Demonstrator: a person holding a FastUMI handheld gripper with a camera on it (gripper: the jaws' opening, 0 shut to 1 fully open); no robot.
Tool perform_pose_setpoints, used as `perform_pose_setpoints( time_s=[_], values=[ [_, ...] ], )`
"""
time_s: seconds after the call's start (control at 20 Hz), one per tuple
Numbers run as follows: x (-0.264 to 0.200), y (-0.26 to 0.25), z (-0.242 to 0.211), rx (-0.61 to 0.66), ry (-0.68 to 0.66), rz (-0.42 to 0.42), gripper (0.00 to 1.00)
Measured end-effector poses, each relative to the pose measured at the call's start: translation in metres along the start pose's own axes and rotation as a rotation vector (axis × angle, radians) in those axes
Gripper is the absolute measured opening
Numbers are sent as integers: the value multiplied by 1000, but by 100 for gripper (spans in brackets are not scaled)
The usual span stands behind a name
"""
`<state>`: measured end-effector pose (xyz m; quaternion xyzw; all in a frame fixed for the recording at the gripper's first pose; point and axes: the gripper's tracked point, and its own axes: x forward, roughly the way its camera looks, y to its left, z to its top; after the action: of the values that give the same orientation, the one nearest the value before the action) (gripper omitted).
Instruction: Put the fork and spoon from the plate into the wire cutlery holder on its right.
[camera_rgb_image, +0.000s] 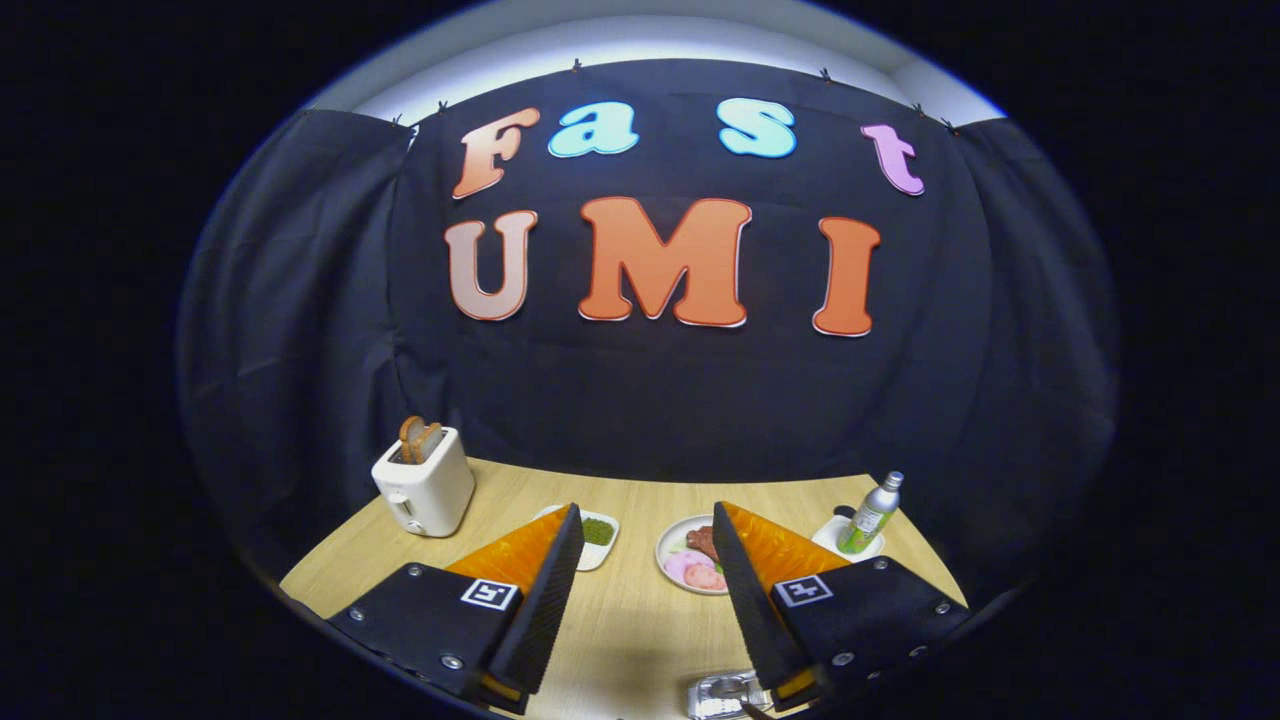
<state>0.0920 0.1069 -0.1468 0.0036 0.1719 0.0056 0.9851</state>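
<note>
My gripper (645, 512) is open and held above the wooden table (630, 620), with nothing between its fingers. Just beyond the right fingertip lies a round white plate (666, 548) with pink and brown food on it, partly hidden by that finger. Low between the fingers, close to the right one, a shiny metal thing (722, 695) lies at the near table edge. It is cut off, so I cannot tell what it is.
A white toaster (425, 485) with toast in its slots stands at the back left. A small white dish with green bits (598, 532) sits behind the left fingertip. A green and silver bottle (872, 512) stands on a white dish (830, 535) at the back right.
</note>
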Motion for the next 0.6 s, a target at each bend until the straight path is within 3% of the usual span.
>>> perform_pose_setpoints(
  time_s=[0.6],
  values=[
    [26, 152, -4, -22, -8, 177, 83]
  ],
)
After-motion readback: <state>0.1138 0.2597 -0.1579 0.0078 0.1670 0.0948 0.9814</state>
